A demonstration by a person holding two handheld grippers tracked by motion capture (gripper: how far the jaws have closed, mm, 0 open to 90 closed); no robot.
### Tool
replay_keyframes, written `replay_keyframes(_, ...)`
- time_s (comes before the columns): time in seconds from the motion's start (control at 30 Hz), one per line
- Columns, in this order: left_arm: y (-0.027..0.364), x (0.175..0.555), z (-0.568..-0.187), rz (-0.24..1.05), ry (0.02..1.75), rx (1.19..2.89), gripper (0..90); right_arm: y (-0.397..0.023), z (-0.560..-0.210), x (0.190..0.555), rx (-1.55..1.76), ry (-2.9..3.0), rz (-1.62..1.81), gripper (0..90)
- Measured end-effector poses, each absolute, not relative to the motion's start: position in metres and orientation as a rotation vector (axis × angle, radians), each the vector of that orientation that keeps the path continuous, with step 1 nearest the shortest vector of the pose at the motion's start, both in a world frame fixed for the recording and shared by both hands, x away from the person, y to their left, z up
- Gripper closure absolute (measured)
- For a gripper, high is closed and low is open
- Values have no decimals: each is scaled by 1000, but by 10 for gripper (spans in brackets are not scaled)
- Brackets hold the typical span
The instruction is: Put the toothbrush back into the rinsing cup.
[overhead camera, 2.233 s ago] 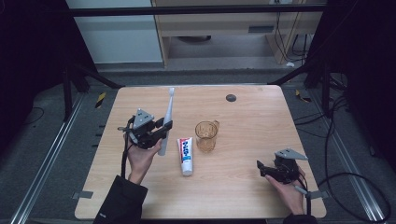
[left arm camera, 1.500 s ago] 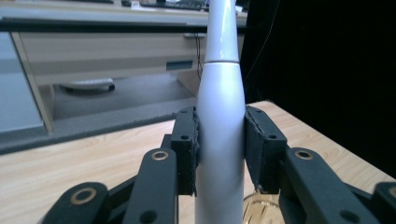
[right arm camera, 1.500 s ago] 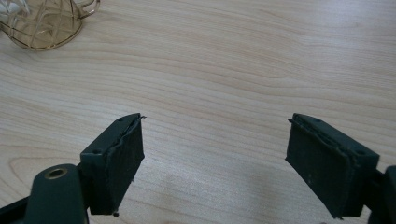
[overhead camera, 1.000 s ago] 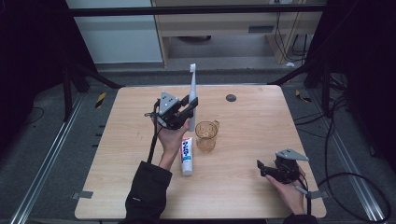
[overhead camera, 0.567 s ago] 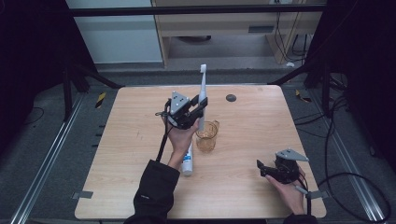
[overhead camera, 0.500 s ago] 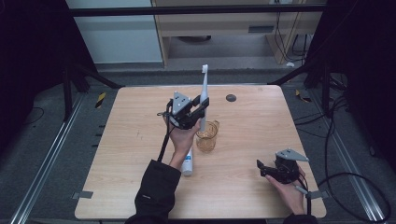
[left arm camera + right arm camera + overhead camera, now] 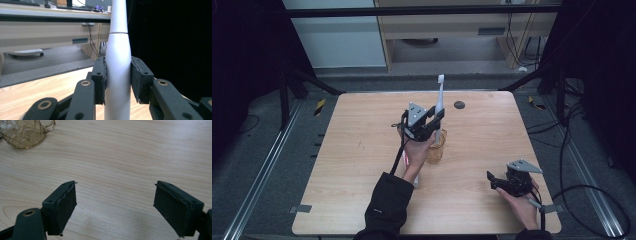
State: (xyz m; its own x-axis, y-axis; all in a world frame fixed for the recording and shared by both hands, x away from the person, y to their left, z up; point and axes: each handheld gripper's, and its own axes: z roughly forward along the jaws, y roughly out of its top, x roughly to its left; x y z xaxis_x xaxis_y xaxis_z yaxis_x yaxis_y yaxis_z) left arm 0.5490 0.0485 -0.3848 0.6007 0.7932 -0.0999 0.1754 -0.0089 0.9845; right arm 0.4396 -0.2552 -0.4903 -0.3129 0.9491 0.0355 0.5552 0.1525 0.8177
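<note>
A small dark round disc [image 7: 459, 105] lies on the light wooden table [image 7: 362, 130] near its far edge, right of the middle. A grey tape strip [image 7: 298, 208] sits by the near left corner.

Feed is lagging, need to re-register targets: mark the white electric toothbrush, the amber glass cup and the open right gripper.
white electric toothbrush [image 7: 117, 75]: left gripper view, handle between pads.
amber glass cup [image 7: 23, 133]: right gripper view, patterned wall.
right gripper [image 7: 127, 207]: right gripper view, midway between fingertips.

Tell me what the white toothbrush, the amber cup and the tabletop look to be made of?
Toothbrush: probably smooth matte plastic; an even white surface with a fine seam around the handle.
Cup: clear amber glass or hard plastic, I cannot tell which; the wood shows through it and a cut diamond pattern catches light.
Tabletop: pale wood or wood-look laminate, with visible grain lines and a soft sheen.
</note>
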Motion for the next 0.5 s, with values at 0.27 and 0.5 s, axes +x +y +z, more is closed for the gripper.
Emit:
replay_keyframes(0.27, 40, 549, -400, 588, 842, 1553, 666, -255, -491, 440, 1426, 1943, 1032, 183)
replay_keyframes(0.5, 36, 546, -412, 594, 847, 1569, 666, -255, -491, 440, 1420, 1946, 1026, 183)
